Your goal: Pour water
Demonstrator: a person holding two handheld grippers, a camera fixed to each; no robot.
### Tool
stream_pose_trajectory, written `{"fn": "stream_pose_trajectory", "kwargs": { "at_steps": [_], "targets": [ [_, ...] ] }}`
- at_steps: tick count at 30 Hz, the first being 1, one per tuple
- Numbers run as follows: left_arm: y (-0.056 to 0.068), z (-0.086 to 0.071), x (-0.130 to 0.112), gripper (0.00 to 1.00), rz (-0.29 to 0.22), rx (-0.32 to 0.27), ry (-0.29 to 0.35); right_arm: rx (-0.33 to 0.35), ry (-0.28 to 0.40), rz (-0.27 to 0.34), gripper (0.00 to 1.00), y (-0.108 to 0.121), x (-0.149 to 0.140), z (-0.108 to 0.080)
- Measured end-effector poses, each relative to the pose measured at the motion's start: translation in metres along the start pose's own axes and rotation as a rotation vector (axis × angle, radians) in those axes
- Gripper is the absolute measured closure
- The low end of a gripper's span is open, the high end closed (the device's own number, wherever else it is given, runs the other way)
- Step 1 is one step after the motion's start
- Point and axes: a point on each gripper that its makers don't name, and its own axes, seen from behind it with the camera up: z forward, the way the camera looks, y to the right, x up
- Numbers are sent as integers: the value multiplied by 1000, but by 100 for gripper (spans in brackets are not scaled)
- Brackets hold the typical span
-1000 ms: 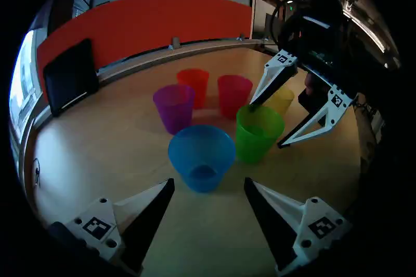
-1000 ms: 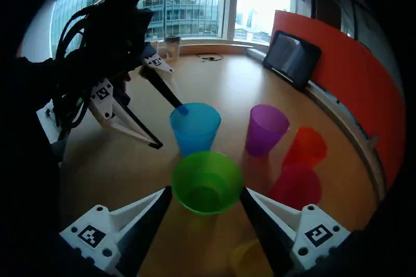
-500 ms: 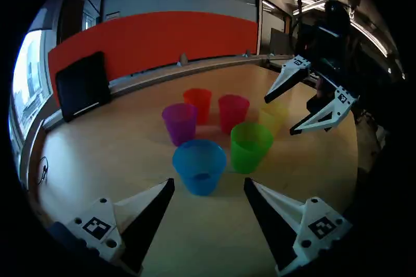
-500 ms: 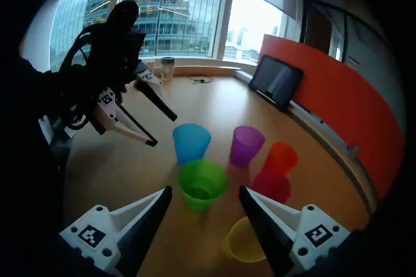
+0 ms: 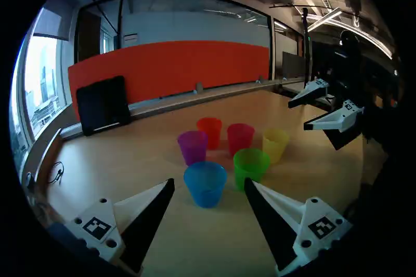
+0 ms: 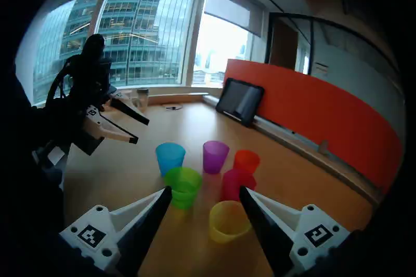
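Left claw [image 5: 208,181]: I am holding it spread, empty, aiming at the blue cup [image 5: 205,191].
Right claw [image 6: 204,188]: likewise spread, empty, facing the green cup [image 6: 183,187].
Cups: six are standing clustered on the table [image 5: 104,173]; which is filled, I cannot tell.
Grasp: I am planning, I judge, on straddling one cup mid-wall, squeezing gently.

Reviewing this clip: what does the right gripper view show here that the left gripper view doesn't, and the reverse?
Right gripper view: the window wall in full with towers outside, a clear jar near the sill, and the left tool, open, raised at the left.

Left gripper view: ceiling light strips and the right tool, open, raised at the right.

Shared: the wooden table with the blue cup, green cup, purple cup, orange cup, pink cup and yellow cup, none held; the orange wall panel; the black screen.
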Motion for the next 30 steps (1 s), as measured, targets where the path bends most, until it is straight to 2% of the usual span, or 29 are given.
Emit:
{"fn": "stream_pose_trajectory", "kwargs": {
  "at_steps": [12, 20, 30],
  "targets": [
    [-21, -21, 31, 0, -15, 148, 143, -229, 126, 106, 0, 37, 1, -46],
    [-34, -35, 51, 0, -6, 252, 238, -389, 203, 122, 0, 63, 7, -69],
    [-46, -49, 69, 1, 11, 363, 321, -542, 274, 164, 0, 83, 8, -88]
  ]
}}
